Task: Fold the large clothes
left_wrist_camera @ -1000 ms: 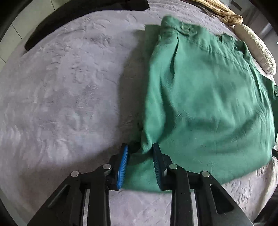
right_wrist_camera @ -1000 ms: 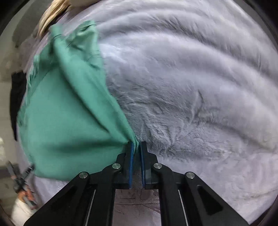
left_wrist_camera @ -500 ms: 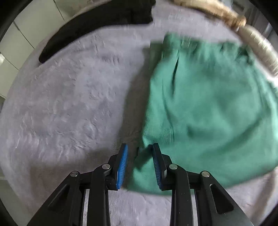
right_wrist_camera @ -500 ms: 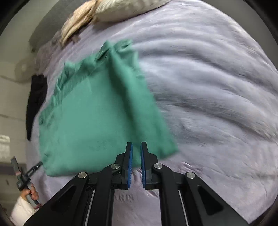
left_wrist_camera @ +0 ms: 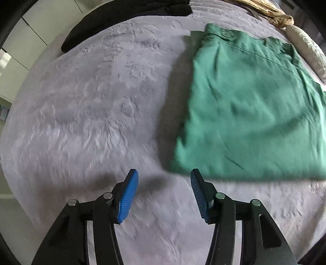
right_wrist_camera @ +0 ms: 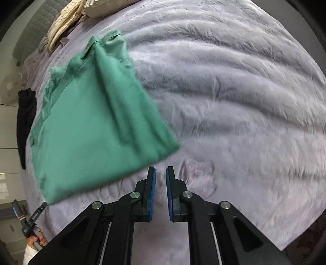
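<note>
Left wrist view, left to right. A black garment (left_wrist_camera: 126, 18) lies along the far left edge of the bed, partly off the lilac plush blanket (left_wrist_camera: 91, 106). The left gripper (left_wrist_camera: 164, 193) hangs over bare blanket near the near edge; its jaws are opening, nothing between the blue pads (left_wrist_camera: 127, 198), no cloth touched. Just right of it lies the folded green garment (left_wrist_camera: 250, 106), flat on the blanket, waistband and button toward the far edge, near corner beside the right-hand pad but apart from it. A cream pillow (left_wrist_camera: 307, 46) sits at the far right corner.

Right wrist view, left to right. A hand (right_wrist_camera: 38, 238) holding the other gripper's handle shows at the lower left. The green garment (right_wrist_camera: 91, 122) fills the left half, edges blurred; probably trousers or a skirt. The right gripper (right_wrist_camera: 160, 191) is over the blanket (right_wrist_camera: 234, 102), jaws opening from a narrow gap, pads (right_wrist_camera: 152, 195) empty, clear of the cloth's near corner.
</note>
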A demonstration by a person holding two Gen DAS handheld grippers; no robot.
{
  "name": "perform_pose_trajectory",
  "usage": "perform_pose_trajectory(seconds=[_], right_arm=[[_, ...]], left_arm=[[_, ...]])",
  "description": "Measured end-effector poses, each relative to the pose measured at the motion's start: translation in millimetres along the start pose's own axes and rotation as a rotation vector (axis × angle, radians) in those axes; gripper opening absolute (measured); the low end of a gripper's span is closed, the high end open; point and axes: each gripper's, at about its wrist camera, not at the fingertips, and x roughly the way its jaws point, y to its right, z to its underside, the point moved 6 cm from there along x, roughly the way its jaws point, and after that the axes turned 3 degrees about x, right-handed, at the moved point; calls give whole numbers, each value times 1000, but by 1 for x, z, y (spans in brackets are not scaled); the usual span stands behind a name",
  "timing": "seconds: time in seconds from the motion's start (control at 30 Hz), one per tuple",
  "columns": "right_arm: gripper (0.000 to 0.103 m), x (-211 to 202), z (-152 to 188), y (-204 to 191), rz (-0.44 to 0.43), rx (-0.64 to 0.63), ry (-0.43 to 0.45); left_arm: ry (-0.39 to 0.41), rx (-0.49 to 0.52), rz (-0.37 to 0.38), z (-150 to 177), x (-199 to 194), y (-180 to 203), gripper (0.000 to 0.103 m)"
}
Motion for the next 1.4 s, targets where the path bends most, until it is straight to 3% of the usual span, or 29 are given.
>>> perform_pose_trajectory(seconds=[0.23,0.3,0.33,0.37,0.4,0.43,0.67,0.8,0.9,1.03,1.4], right_arm=[[12,-9,31,-34,-66,-21,-40],[12,-9,41,-48,-78,-41,-54],[19,-8,44,-55,-80,-52,-60],[26,-6,47,-64,-76,-68,-66],[45,-5,49,-72,-71,-82,-67],[58,-5,52,-79,-69,-94,-64],[62,-2,71,-105,-63,-157,-90],[84,-1,77,-120,-79,-188,-83],[86,0,82,-130,-71,-206,-82],[103,6,90,-138,-87,-216,-112],[103,27,114,-143,-77,-199,-208]], left_arm=[[53,61,19,18,-32,31,55],[59,72,34,20,-39,39,82],[70,71,44,22,-44,42,103],[90,75,45,22,-48,42,103],[102,86,47,22,-52,46,103],[104,96,44,23,-55,48,103],[83,109,31,23,-47,46,103],[69,107,33,25,-44,41,103],[66,113,23,25,-43,37,103],[51,94,36,26,-39,31,103],[18,61,63,28,-26,20,103]])
